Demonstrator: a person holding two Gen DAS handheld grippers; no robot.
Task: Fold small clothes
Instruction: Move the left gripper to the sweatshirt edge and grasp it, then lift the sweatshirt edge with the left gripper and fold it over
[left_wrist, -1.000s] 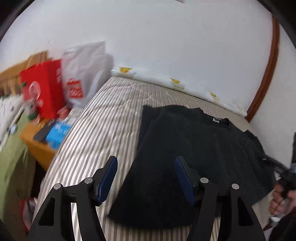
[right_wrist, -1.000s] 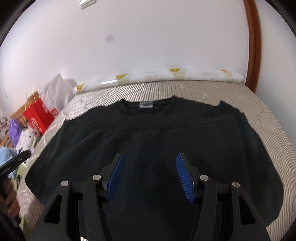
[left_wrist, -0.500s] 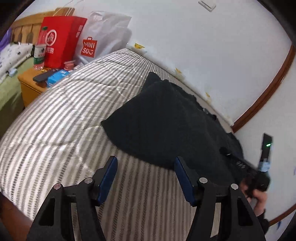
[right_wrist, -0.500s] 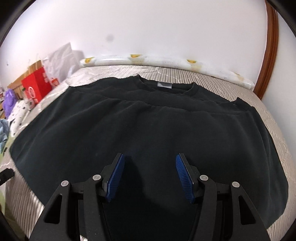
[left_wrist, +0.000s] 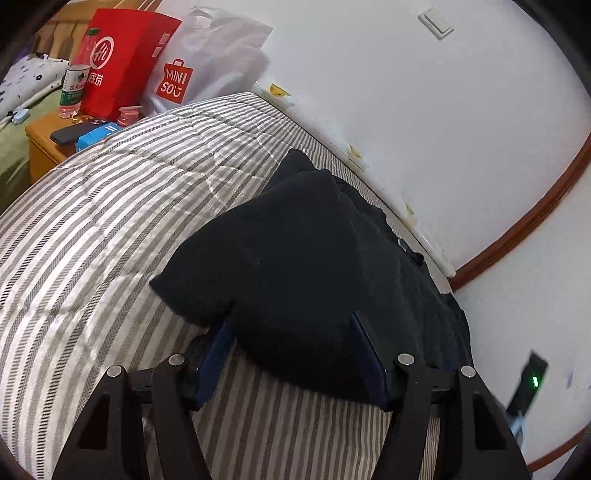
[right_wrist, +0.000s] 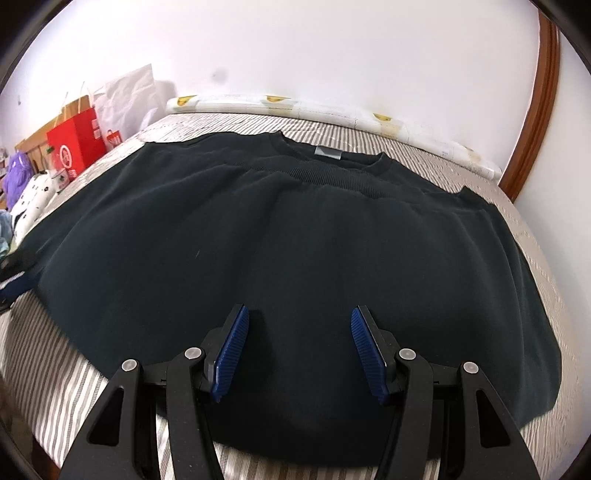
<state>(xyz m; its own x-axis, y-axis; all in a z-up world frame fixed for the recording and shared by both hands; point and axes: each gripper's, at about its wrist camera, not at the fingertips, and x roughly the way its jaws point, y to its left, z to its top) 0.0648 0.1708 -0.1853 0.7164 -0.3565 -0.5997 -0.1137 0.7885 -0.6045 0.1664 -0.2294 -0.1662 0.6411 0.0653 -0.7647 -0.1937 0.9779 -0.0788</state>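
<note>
Left wrist shows wide jaws straddling the black shirt's corner edge, bare striped bedcover leftward; right jaws wide.

Bed with a striped cover, carrying one dark garment.
The cover runs in grey and white stripes with quilted seams, and is bare on the left half in the left wrist view. A black shirt lies directly on it, spread flat, collar and grey label toward the wall; its hem reaches near the front edge of the bed. A long white bolster with yellow marks lies along the far edge against the wall. In the left wrist view the shirt occupies the right side of the bed.
</note>
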